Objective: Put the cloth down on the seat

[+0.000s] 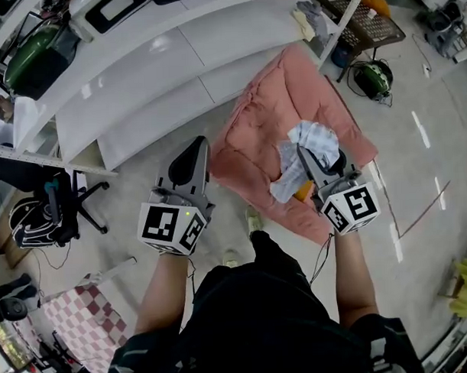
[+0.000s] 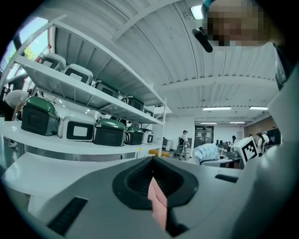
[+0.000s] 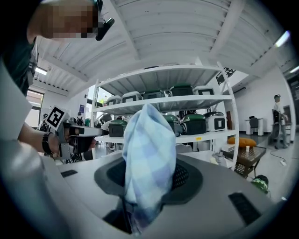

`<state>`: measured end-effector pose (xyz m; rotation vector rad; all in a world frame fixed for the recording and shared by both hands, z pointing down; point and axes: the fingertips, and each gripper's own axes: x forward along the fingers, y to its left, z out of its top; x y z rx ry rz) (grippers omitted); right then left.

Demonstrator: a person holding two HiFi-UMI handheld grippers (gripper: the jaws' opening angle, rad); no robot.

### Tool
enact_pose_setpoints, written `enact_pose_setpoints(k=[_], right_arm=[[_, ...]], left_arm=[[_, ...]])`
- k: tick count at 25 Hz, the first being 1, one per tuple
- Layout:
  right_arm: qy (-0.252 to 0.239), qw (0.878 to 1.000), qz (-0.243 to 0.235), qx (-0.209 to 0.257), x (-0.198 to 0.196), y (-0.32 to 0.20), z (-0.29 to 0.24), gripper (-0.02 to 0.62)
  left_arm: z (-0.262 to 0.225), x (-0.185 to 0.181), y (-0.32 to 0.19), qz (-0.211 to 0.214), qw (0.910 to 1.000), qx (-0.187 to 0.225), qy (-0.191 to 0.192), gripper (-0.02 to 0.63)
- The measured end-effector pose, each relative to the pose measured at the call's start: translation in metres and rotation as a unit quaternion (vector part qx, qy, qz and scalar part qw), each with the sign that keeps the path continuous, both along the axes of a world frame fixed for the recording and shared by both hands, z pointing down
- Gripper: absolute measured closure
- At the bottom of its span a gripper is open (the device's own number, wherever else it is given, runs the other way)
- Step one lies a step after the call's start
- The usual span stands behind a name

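the cloth, a pale blue-and-white check, hangs bunched over the pink seat in the middle right of the head view, and its loose tail droops toward the seat's near edge. to do this well, i'd lower it until the tail rests on the pink surface, aim toward the seat's middle rather than that near edge, and only then part the jaws, so the cloth settles where it's placed and doesn't slide to the floor. lifting straight up afterward should keep it from being dragged.

in the right gripper view the cloth stands right between the jaws, pinched low down, with its bulk rising past the tips and filling the centre of the frame. the right gripper is clamped on the cloth. the left gripper sits at centre left, just beside the seat's edge, with its jaws drawn together and holding nothing. a pink sliver shows in the slit between them, probably the seat beyond. white shelves fill the upper left.
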<state>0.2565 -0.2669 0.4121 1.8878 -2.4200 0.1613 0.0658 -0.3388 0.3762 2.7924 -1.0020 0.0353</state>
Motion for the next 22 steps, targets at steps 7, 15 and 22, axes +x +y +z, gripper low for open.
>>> enact_pose_setpoints(k=[7,15,22], right_arm=[[0.014,0.999,-0.026,-0.038,0.026,-0.057,0.048,0.431],[0.035,0.995,-0.059,-0.076,0.02,-0.132,0.106,0.431],[0.062,0.984,-0.101,-0.132,-0.025,-0.197,0.16,0.426]], left_arm=[[0.036,0.028,-0.047,-0.019,0.9995,-0.018,-0.017,0.6],[0.073,0.035,-0.077,-0.042,0.9975,-0.041,-0.038,0.6],[0.093,0.024,-0.095,-0.073,0.9943,-0.064,-0.044,0.6]])
